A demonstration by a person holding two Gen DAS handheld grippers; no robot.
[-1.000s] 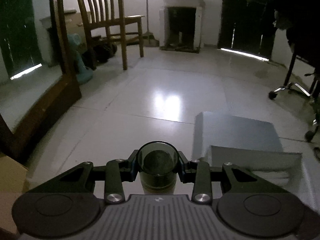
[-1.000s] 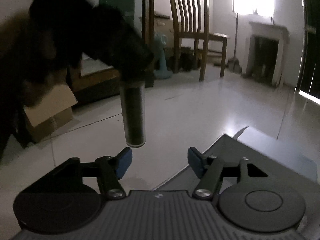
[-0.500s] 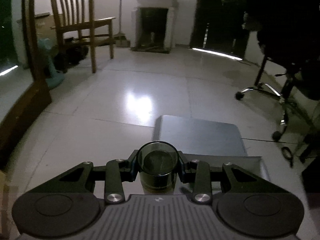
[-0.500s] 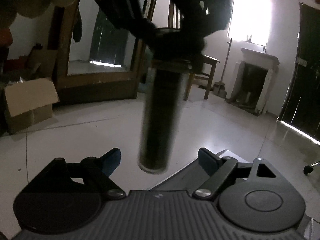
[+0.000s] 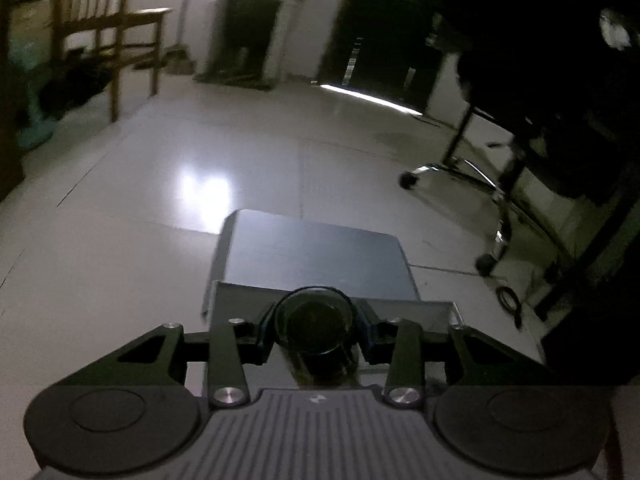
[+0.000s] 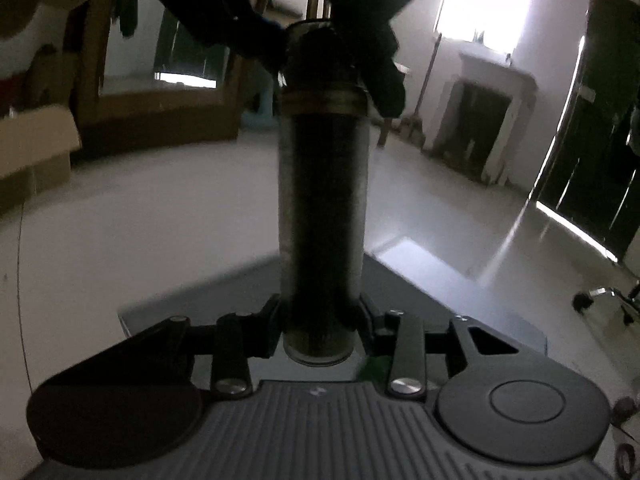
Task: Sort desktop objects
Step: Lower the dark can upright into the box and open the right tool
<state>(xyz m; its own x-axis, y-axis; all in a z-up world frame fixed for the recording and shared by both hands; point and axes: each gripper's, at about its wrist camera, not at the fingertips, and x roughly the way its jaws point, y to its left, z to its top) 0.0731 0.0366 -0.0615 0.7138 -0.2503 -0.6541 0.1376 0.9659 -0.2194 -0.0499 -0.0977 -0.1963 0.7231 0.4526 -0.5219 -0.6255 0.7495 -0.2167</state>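
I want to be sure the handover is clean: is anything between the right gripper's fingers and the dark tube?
Nothing visible. The right gripper has its fingers against both sides of the dark tube near its lower end, while the left gripper grips the top.

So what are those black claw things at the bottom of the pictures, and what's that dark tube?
Those claws are hand-held grabbers. A person holds one in each hand, and each has a little camera looking out along its two fingers. That is why each picture shows a claw at the bottom.

One picture is from the left gripper. Its fingers squeeze the top end of a tall, dark, see-through tube, so you look straight down into its round mouth.

The other picture is from the right gripper. It shows the same tube from the side, standing upright, and this gripper's fingers are closed around the bottom end. So both grabbers hold one tube.

Underneath it is a flat grey box with its lid flap open, on a pale shiny floor.
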